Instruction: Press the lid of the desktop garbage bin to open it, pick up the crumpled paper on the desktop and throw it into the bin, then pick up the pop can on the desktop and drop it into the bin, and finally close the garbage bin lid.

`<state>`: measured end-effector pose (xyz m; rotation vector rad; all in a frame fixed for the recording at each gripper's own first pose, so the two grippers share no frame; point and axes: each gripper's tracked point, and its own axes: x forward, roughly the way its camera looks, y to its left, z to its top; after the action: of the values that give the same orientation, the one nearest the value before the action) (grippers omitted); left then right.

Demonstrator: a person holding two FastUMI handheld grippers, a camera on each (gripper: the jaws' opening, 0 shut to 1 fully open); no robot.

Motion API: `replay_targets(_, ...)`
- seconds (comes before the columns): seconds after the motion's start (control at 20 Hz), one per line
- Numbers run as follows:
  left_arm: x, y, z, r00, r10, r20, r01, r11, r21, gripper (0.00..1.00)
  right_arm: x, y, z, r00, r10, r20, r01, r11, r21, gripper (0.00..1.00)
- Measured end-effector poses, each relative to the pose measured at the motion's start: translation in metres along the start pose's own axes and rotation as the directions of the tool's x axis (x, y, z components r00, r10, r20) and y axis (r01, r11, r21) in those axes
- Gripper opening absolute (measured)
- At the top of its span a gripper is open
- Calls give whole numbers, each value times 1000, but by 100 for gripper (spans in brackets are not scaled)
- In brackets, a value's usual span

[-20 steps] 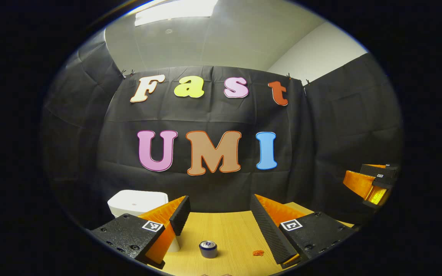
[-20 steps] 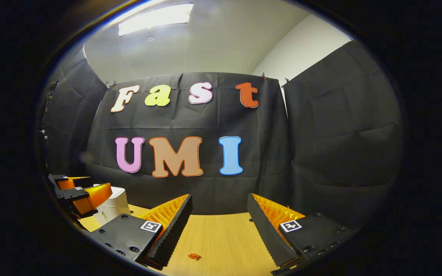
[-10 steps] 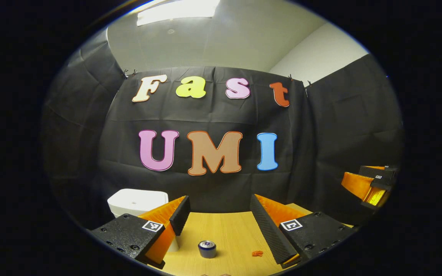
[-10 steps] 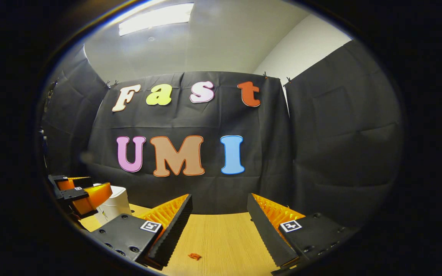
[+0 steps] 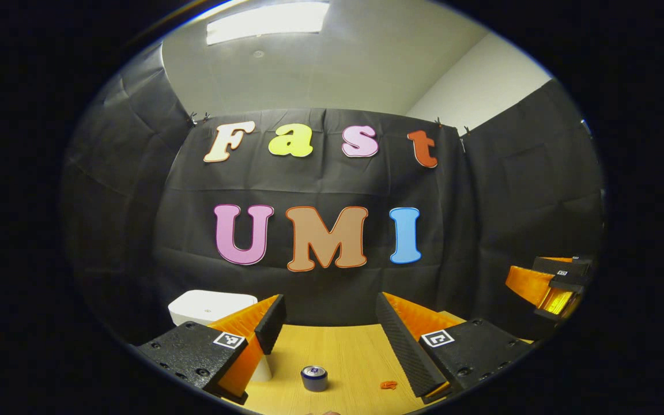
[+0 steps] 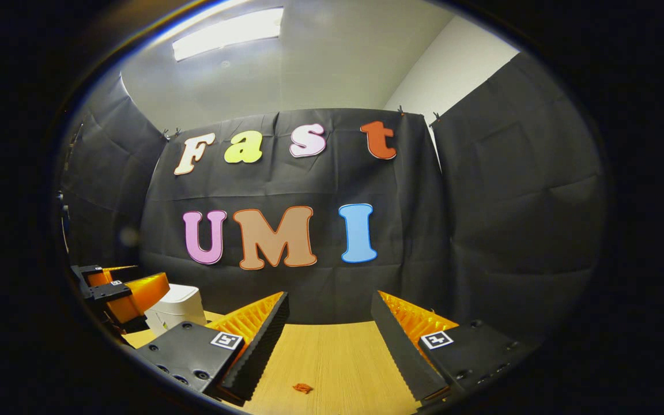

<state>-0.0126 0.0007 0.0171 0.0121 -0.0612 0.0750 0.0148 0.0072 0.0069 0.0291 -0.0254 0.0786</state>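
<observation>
A white bin (image 5: 211, 306) with its lid down stands at the table's back left; in the right gripper view the bin (image 6: 177, 308) sits behind the left gripper (image 6: 121, 294). A pop can (image 5: 313, 378) stands upright on the wooden table (image 5: 343, 357), below and between my left gripper's (image 5: 329, 323) open fingers. A small orange crumpled paper (image 5: 389, 385) lies right of the can; the paper (image 6: 302, 388) also lies low between my right gripper's (image 6: 329, 320) open fingers. Both grippers hover above the table, holding nothing. The right gripper (image 5: 548, 285) appears far right in the left gripper view.
Black cloth walls close the booth behind the table and on both sides. The wooden table (image 6: 332, 363) stretches forward under both grippers.
Both views have drifted slightly: the wall has slid down a little in the left gripper view, and the bin and paper have shifted right in the right gripper view. The jaws stay open.
</observation>
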Motion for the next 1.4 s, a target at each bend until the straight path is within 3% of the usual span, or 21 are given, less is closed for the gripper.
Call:
replay_targets(0.4, -3, 0, -7, 1000, 11, -28, -10, 1000, 29, 93, 1, -1, -1, 1000, 16, 2, -16, 1000, 1, 96)
replay_targets(0.65, -4, -12, -15, 998, -29, -60, 30, 999, 26, 44, 0, -4, -1, 1000, 17, -2, -17, 1000, -5, 96)
replay_targets(0.7, -5, -13, -17, 997, -34, -69, 35, 999, 23, 42, -1, -5, -2, 1000, 18, -3, -18, 1000, -6, 96)
replay_targets(0.85, -4, -1, -18, 997, 5, -75, -3, 1000, 22, 12, -2, -4, -3, 1000, 23, -6, -23, 1000, -9, 96)
replay_targets(0.95, -2, 13, -16, 997, 43, -71, -41, 999, 30, 0, -1, -3, -2, 1000, 26, -5, -26, 1000, -10, 96)
replay_targets(1.1, 4, 23, -18, 994, 40, -97, -40, 999, 10, 0, -1, -2, -2, 1000, 26, -3, -26, 1000, -12, 96)
replay_targets(1.4, 40, 95, -15, 981, 129, -144, -125, 991, 40, 0, -2, 0, -9, 1000, 14, -19, -14, 1000, -22, 96)
